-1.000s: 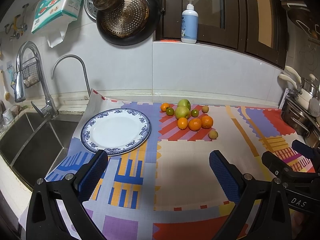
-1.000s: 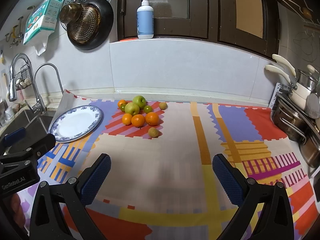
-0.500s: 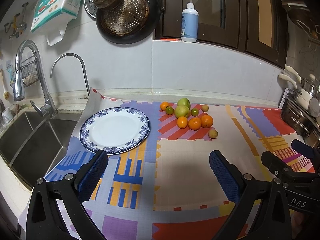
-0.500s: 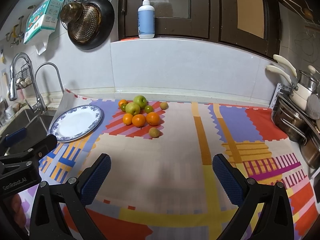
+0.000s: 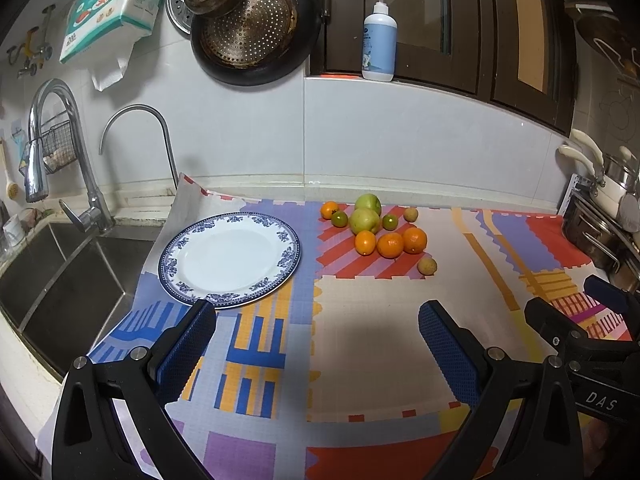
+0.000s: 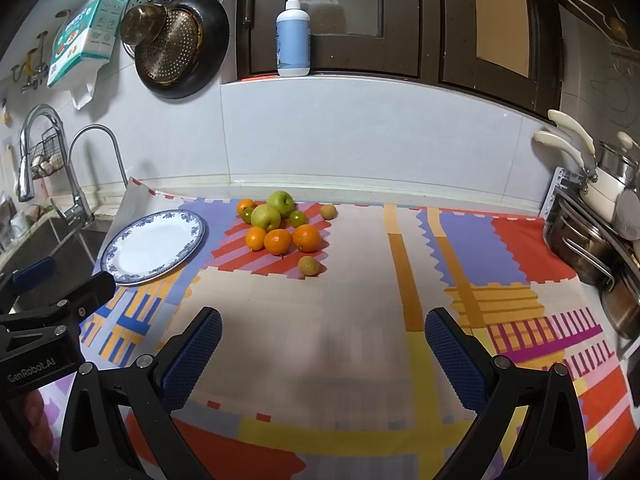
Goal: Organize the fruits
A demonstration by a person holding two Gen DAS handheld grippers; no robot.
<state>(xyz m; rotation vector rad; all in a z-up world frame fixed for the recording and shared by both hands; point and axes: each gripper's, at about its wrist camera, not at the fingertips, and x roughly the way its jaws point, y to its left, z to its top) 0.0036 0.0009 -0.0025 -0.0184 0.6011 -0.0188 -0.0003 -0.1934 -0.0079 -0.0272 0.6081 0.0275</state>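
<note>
Clustered fruits: two green apples [image 5: 365,218], round oranges [image 5: 390,245], small green citrus [image 5: 339,218] and pale brown longan-like balls [image 5: 427,266], lying on red stripes of a bright patchwork mat [image 5: 360,320] covering the desk. Well ahead of both pairs of jaws, touched by neither; slightly right of centre for the left gripper [image 5: 316,330], left of centre for the right gripper [image 6: 322,334]. Just left of the pile, a white round plate with blue patterned rim [image 5: 230,258], bare, close to the left gripper's left jaw. Both pairs of jaws spread wide, holding nothing. Further left, a steel sink [image 5: 60,276] with curved taps. Behind, white tiled wall, hanging dark pan [image 5: 256,32], blue pump bottle [image 5: 379,38] on a ledge.
</note>
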